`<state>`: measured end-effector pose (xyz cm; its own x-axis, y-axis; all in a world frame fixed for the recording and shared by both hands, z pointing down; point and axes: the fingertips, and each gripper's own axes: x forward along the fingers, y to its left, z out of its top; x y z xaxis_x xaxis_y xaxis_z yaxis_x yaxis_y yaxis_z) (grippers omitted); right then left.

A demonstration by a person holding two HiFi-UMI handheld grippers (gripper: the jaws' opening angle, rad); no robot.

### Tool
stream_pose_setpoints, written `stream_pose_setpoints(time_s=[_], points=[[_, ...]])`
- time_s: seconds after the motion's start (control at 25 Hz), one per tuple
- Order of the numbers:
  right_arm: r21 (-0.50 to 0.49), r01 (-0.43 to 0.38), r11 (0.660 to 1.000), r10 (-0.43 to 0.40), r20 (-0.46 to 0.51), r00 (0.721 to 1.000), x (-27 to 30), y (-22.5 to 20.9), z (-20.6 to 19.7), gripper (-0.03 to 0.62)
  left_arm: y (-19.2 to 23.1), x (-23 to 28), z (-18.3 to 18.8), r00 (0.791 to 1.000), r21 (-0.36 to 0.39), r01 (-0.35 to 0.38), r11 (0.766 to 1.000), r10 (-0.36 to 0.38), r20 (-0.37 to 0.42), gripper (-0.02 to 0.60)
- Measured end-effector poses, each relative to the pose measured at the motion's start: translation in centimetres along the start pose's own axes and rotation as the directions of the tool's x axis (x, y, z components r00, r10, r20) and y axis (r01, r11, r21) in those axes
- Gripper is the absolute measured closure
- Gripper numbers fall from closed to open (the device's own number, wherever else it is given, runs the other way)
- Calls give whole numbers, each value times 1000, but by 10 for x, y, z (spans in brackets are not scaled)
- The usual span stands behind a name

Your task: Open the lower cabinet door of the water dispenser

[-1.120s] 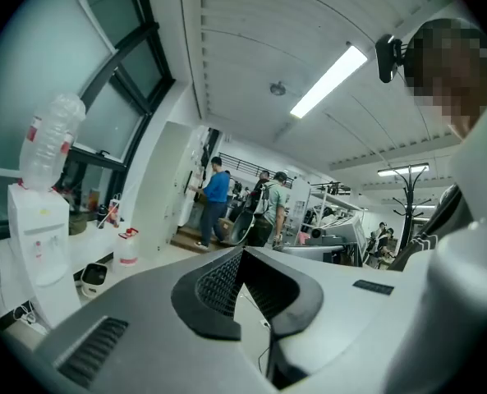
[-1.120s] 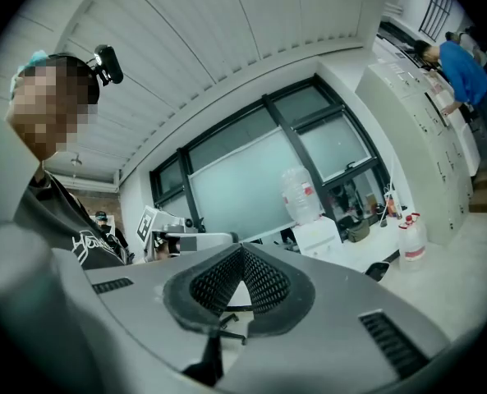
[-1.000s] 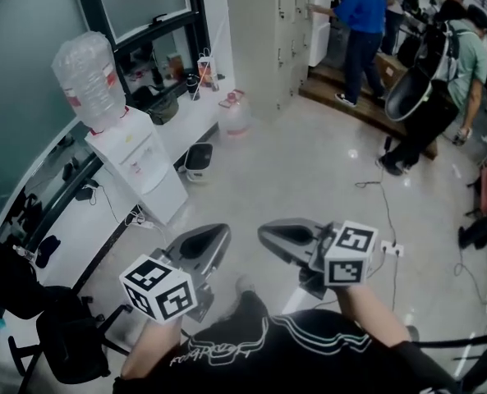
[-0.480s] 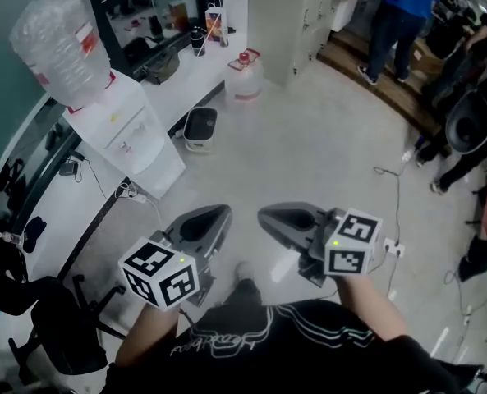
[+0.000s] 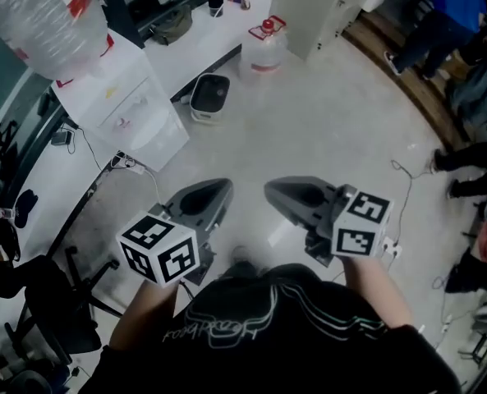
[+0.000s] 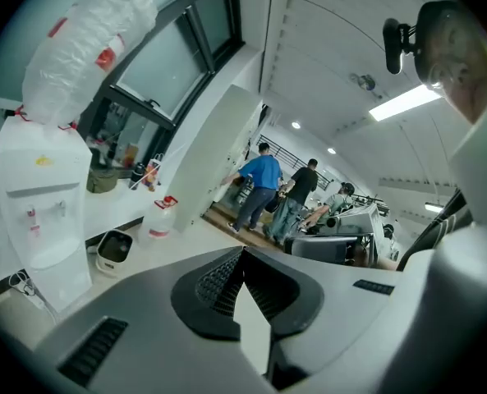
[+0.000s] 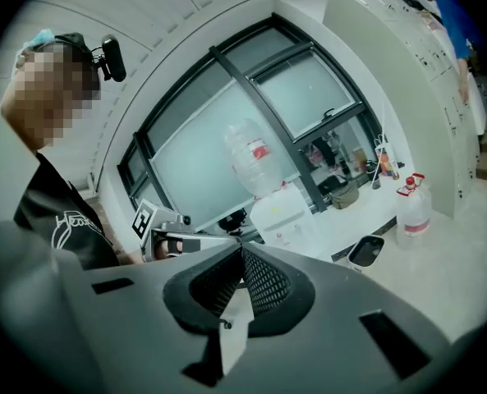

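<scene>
We are finding the task not yet begun in any physical sense. The water dispenser (image 5: 126,97), a white unit carrying an inverted clear bottle (image 5: 42,15), is standing with its lower cabinet door (image 5: 163,140) flush and closed below the taps, as far as the head view allows. We are not making out a handle or pull on the door from here. Both tools are hanging over open floor (image 5: 325,130) well apart from the dispenser, out in front of it, and nothing is touching the cabinet. We are judging the whole of the work outstanding: closing on the dispenser, dropping to the door's level, engaging its edge or handle, and swinging it out.

The left gripper (image 5: 225,187) is showing its jaws together, ridged pads meeting at the tips, with nothing between them. Its own view is placing the dispenser off to the left of the jaw line. The right gripper (image 5: 269,189) is likewise presenting closed jaws and holding nothing, with the dispenser lying beyond its tips, slightly to the right. We are noting that a jaw will probably need opening before it can take a door edge.

A small white bin (image 5: 209,97) and a red-capped jug (image 5: 264,49) are sitting on the floor beside the dispenser, seemingly clear of the door's swing.
</scene>
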<state>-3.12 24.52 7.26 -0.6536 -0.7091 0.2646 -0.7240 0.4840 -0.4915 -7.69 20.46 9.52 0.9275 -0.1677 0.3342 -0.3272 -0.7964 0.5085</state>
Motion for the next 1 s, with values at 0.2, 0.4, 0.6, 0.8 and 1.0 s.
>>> stream_pose_setpoints(time_s=[0.2,0.4,0.6,0.8,1.0], points=[[-5,-52,999,52,-20,998,17,-29,16,582,24,22,8,999,-4,-49,999,49,-6,580],[-24,-142,990,140,-55,989,39,-71,45,582,58,48,37,989,-39,-141,989,143,36,580],[-32,-276,961,269,-134,954,58,-126,74,582,92,83,72,950,-121,-281,952,294,106,580],[-34,-376,926,362,-200,911,81,-192,107,582,132,131,100,904,-192,-385,903,410,118,580],[4,-449,893,432,-281,857,98,-242,111,582,163,172,103,862,-270,-459,846,498,97,580]])
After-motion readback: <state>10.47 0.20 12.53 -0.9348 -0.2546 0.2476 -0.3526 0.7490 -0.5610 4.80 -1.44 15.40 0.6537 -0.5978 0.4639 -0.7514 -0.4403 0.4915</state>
